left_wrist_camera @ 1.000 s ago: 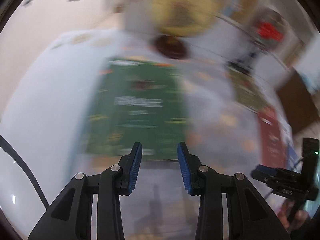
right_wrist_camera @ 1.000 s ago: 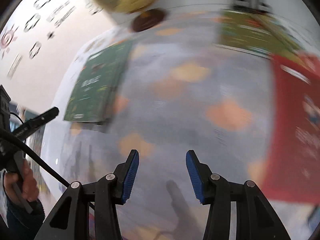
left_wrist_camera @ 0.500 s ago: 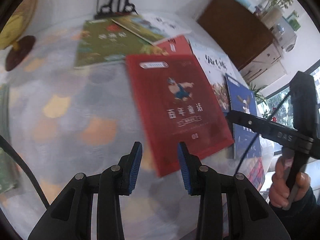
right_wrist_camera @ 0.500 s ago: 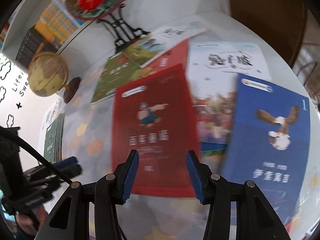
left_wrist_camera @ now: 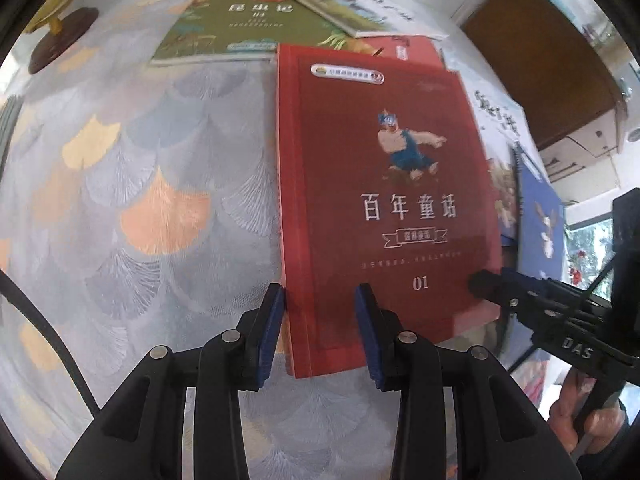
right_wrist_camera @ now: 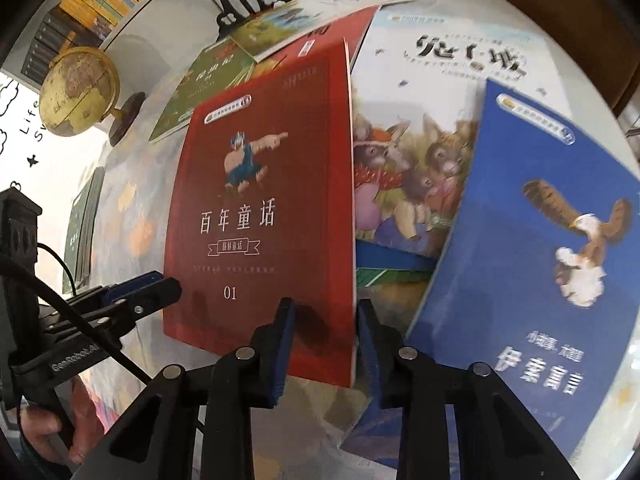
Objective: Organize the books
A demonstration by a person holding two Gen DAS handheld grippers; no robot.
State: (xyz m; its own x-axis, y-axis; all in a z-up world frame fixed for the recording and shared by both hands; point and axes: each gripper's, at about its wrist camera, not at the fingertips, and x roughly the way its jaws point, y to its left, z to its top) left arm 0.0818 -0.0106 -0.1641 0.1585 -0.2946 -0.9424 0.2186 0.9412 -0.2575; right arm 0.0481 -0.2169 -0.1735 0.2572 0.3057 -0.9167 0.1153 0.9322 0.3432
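A red book (left_wrist_camera: 380, 200) marked 01 lies flat on the patterned tablecloth (left_wrist_camera: 140, 200). My left gripper (left_wrist_camera: 320, 300) points down over its near left corner. The jaws stand apart astride the spine edge, not pressing it. My right gripper (right_wrist_camera: 326, 308) straddles the same red book (right_wrist_camera: 260, 200) at its near right corner. Its jaws are closing with the page edge between them, and the pads do not clearly touch. Each gripper shows in the other's view: the right gripper (left_wrist_camera: 484, 280) at the book's right corner, the left gripper (right_wrist_camera: 160, 284) at its left edge.
A blue eagle book (right_wrist_camera: 540, 240) and a white rabbit book (right_wrist_camera: 420, 140) overlap to the right of the red one. A green book (left_wrist_camera: 240, 20) lies behind it, with another stack (right_wrist_camera: 82, 224) at far left. A globe (right_wrist_camera: 76, 92) stands at the back left, a brown cabinet (left_wrist_camera: 540, 60) at the right.
Both grippers swept from the green stack at the left across the cloth to the red book and dropped onto its near corners. The right jaws have narrowed.
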